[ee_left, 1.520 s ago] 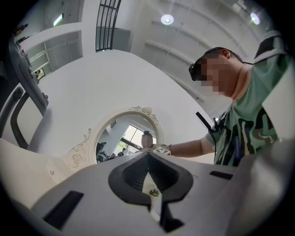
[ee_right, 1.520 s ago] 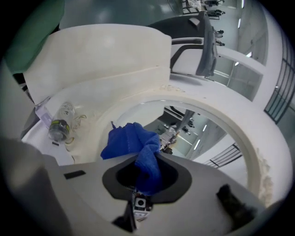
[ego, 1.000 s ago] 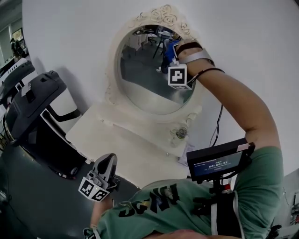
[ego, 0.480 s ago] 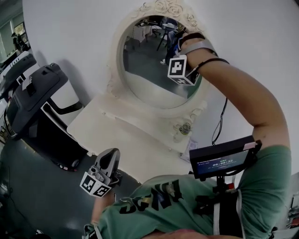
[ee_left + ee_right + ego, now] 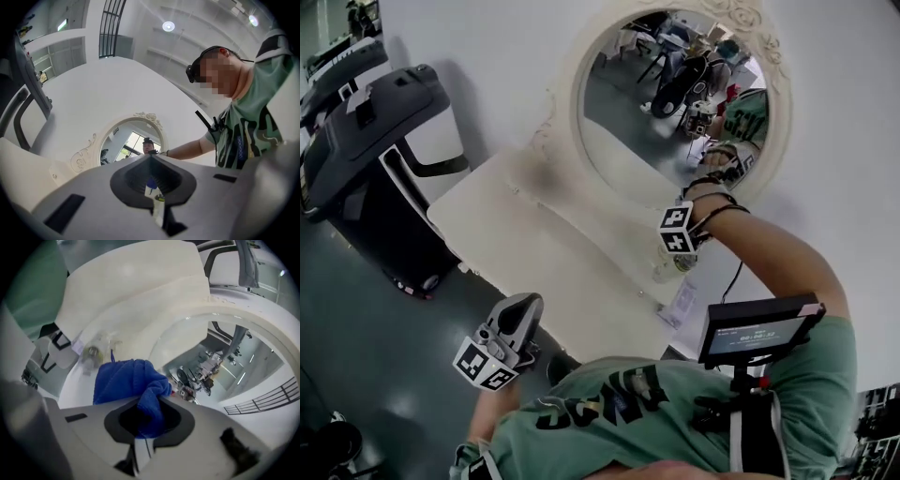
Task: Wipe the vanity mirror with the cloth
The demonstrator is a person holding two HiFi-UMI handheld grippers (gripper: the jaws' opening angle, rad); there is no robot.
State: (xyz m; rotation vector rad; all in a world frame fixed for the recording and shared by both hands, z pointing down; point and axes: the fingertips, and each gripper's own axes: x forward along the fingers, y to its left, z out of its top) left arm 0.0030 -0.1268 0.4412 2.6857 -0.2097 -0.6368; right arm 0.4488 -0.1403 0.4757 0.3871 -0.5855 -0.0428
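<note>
The oval vanity mirror [image 5: 661, 112] in its ornate white frame [image 5: 567, 103] stands on a white vanity top [image 5: 516, 244]. My right gripper [image 5: 155, 400] is shut on a bunched blue cloth [image 5: 126, 380], which it holds against the bottom of the glass [image 5: 211, 357] next to the frame's lower rim. In the head view only its marker cube [image 5: 678, 230] and the wrist show, at the mirror's lower right edge. My left gripper [image 5: 508, 339] hangs low in front of the vanity, shut, with nothing in it. From the left gripper view, the mirror [image 5: 131, 143] is far off.
A black machine [image 5: 366, 122] stands left of the vanity. A small round jar [image 5: 670, 267] and a paper card [image 5: 682, 302] lie at the vanity's right end, and a cable [image 5: 731, 277] hangs there. A small screen [image 5: 759, 328] sits on the person's chest.
My right gripper with the cloth has slid down from the mirror's upper right to its lower right rim. The head view has shifted. The left gripper has barely moved.
</note>
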